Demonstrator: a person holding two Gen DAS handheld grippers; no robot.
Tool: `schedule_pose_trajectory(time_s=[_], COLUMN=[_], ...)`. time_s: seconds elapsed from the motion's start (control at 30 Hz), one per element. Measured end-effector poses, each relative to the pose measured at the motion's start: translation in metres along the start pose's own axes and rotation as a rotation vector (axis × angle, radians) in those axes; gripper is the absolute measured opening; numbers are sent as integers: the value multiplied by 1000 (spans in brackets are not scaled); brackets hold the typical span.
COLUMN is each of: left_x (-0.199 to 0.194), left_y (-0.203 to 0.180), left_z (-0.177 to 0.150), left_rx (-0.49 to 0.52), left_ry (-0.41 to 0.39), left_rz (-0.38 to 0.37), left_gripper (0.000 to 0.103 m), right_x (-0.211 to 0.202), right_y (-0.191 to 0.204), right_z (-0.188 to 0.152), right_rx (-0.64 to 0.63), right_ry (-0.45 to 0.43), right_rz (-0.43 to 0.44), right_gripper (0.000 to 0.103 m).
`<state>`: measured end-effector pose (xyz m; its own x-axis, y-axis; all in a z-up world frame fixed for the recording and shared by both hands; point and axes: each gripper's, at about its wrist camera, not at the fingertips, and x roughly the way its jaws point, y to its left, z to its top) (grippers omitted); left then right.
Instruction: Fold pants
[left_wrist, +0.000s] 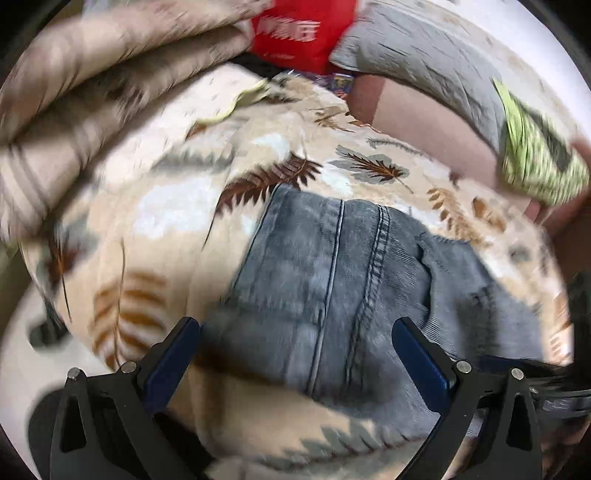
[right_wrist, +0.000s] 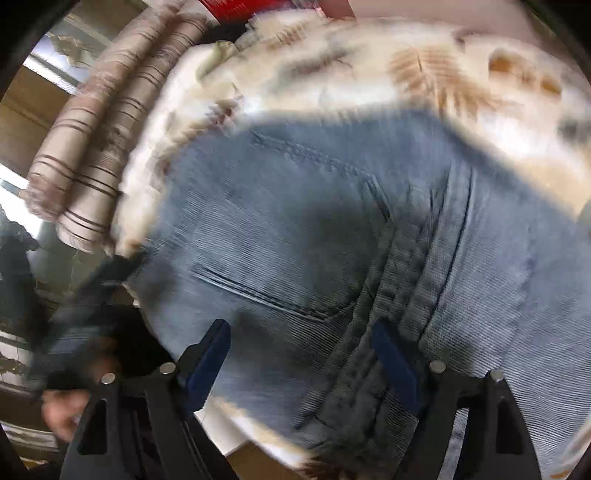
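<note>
On the leafy blanket (left_wrist: 155, 206) lie the pants (left_wrist: 332, 266). Both the left claw (left_wrist: 295, 354) and right claw (right_wrist: 303, 354) hang apart, holding nothing. Next, probably grab an edge to fold.

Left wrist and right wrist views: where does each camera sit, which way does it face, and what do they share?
Left wrist: sits on the left gripper, looking steeply down at the jeans on a leaf-print blanket; its own two fingers show, spread apart.
Right wrist: sits on the right gripper, looking down at the jeans' pocket and seam area; its fingers show, apart, plus a blurred hand at lower left.
Shared: the jeans, the blanket, a striped rolled bedding.
</note>
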<state>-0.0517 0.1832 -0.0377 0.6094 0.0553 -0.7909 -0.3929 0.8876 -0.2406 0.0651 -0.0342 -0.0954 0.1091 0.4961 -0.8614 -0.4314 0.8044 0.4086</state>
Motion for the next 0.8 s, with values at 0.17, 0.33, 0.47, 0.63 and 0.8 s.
schedule_pose_trajectory(time_s=[0.17,0.33,0.47,0.63,0.8], left_x=[9,37,35,45,50], left_y=[37,48,46,39,42], left_z=[-12,-24,-18,-9,-2], left_rx=[-301,-453,-473,-459,-458], left_ry=[134,202,143,144,137], left_rz=[-257,-329,-345,-330,-298], left_gripper=[103,103,103,65,20], right_x=[-12,-11,-14,-13,-14], right_y=[-11,-19,-21,-22,-28], right_z=[6,5,0,3,2], right_rx=[77,91,86,101,113], right_ry=[-23,-51,-55,-51,-50], right_rz=[101,161,181,193,210], right_gripper=[83,83,83,84,84])
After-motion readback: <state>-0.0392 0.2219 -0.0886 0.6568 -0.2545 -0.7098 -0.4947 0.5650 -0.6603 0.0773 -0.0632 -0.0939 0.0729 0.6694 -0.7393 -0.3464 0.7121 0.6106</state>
